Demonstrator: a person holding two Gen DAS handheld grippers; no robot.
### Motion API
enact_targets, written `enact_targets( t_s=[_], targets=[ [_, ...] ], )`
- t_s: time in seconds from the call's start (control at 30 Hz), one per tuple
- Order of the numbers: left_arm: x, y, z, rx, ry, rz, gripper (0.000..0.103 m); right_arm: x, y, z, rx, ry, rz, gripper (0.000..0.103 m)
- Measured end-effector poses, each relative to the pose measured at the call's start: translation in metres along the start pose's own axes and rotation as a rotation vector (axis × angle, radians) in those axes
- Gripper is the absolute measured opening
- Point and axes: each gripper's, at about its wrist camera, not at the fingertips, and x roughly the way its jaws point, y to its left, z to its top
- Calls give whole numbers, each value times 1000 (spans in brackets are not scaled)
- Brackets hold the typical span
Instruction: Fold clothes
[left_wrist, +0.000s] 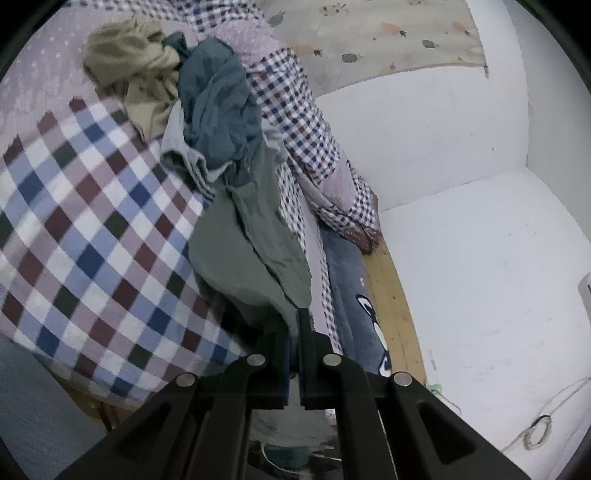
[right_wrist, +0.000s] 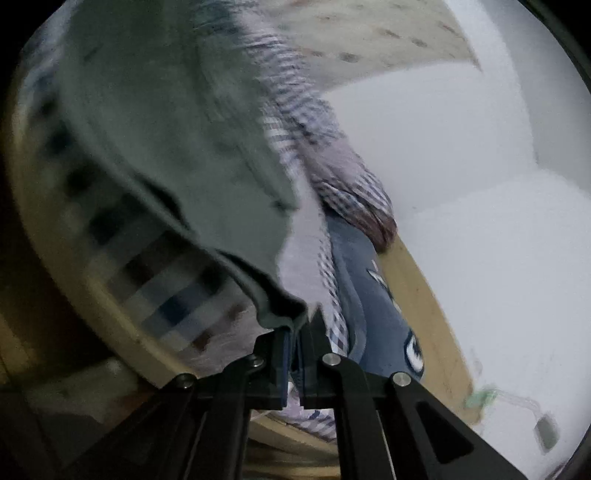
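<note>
Grey-green garment (left_wrist: 251, 258) is clamped at its edge by the left gripper (left_wrist: 294, 325) and right gripper (right_wrist: 295, 328), jaws of both closed on fabric; it trails over the bed's (left_wrist: 92, 221) right edge from a clothes pile (left_wrist: 207, 110)

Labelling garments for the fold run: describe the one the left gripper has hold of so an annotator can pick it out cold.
Start at the bed with the big checked quilt and find the clothes pile near its right edge. The grey-green garment trails from that pile down to the left gripper, which is shut on its lower edge. It is plain, unlike the teal garment and beige garment heaped above it.
</note>
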Motion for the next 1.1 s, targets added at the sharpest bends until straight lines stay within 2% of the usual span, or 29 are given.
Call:
enact_targets(
  t_s=[0.2, 0.33, 0.5, 0.67, 0.9, 1.0, 1.1],
  targets=[
    [-16, -14, 4, 61, -64, 15, 1, -1, -113, 25, 293, -7, -25, 0],
    [-36, -31, 9, 98, -114, -10, 1, -19, -154, 34, 355, -52, -65, 0],
    [-67, -61, 10, 154, -156, -57, 1, -70, -166, 25, 426, -77, -86, 0],
    [-92, -85, 0, 206, -146, -86, 1, -101, -178, 8, 495, -72, -103, 0],
    [-128, -116, -32, 265, -103, -142, 1, -151, -208, -24, 611, -82, -142, 0],
    [-144, -132, -46, 297, -105, -164, 1, -173, -217, -32, 622, -104, -173, 0],
    [-163, -144, -54, 313, -130, -233, 1, -194, -231, -38, 643, -132, -210, 0]
  ],
)
